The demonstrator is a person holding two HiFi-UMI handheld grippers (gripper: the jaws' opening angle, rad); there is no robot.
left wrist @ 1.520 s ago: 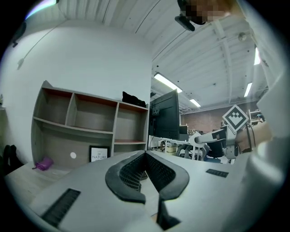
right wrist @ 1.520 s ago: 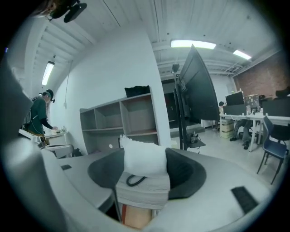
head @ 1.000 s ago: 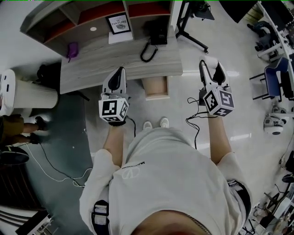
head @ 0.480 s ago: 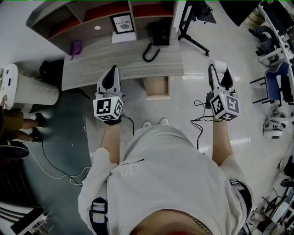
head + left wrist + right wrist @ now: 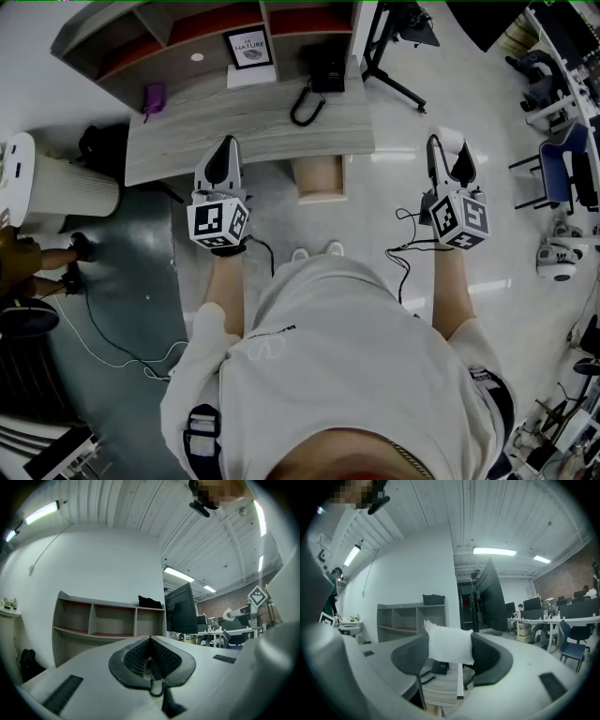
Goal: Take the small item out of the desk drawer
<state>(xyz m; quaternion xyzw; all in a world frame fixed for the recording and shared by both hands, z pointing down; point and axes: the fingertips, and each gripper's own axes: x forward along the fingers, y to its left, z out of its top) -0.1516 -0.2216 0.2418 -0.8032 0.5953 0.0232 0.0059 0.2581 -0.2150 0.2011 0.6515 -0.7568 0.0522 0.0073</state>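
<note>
Clearly, the right gripper (image 5: 450, 639) is clenched on the small white pillow-like item (image 5: 449, 648), well outside the drawer (image 5: 319, 178).

Its two dark pads press the item's left and right sides, and the item stands upright between them. In the head view this gripper hangs over the floor off the right end of the desk (image 5: 253, 127), well apart from the open drawer under the desk's front edge. The left gripper (image 5: 151, 644) has its jaws pressed together on nothing and sits at the desk's front edge. A black telephone (image 5: 323, 70), a framed sign (image 5: 248, 47) and a purple object (image 5: 153, 97) rest on the desktop.
</note>
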